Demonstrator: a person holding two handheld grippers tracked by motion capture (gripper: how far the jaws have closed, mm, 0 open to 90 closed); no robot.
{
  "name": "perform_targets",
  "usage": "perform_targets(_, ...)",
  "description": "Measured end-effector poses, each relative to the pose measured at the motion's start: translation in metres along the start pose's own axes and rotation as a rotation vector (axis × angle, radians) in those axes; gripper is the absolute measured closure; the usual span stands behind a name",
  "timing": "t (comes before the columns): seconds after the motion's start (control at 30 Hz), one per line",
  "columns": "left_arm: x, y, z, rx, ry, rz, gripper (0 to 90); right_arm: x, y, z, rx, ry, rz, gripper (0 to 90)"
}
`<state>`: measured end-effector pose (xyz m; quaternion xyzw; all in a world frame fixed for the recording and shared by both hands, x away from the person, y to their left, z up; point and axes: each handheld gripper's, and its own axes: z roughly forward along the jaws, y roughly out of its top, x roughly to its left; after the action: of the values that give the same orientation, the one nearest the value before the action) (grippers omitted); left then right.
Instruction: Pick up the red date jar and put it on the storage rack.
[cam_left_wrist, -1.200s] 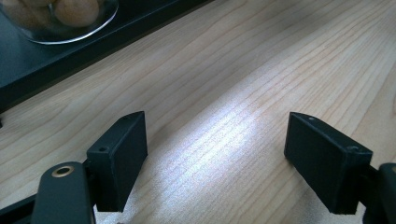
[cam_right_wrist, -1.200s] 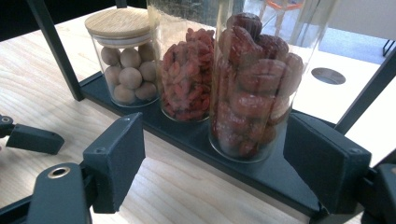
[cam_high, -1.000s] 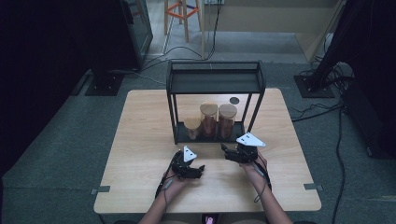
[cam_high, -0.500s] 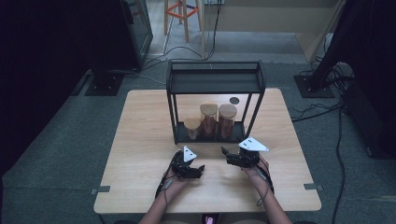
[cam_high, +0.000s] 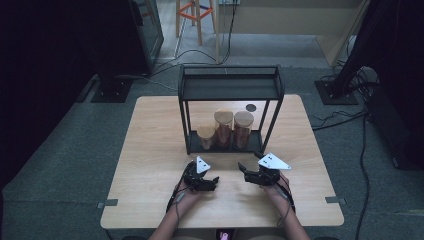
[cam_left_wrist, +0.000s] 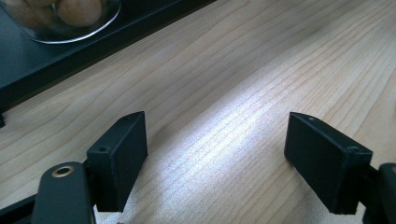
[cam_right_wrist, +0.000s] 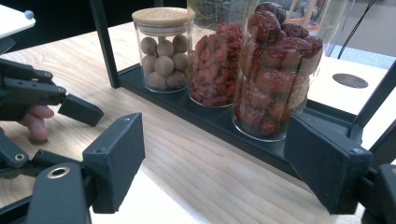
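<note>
Both tongs open & empty, near 3 clear jars w/ wood lids: round nuts, red berries, dates

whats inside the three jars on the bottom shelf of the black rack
Right gripper view: the short jar holds round tan balls, the middle jar small red berries, the nearest jar big dark red dates. The fruit at the front hides what lies behind it.

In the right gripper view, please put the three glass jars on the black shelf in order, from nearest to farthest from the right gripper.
1. The jar of dark red dates, nearest, just beyond the right gripper, on the right of the view.
2. The jar of small red berries, in the middle.
3. The short jar of round brown balls, farthest, at the left end of the black shelf.
</note>
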<state>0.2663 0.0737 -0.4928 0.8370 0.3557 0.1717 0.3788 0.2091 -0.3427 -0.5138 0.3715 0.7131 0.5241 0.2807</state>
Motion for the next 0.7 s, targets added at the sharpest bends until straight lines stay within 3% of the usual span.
perform_targets(0.7, -0.001, 0.000, 0.000, -0.001, 0.007, 0.003, 21.3, 0.001, -0.020, -0.003, -0.010, 0.018, -0.004, 20.4)
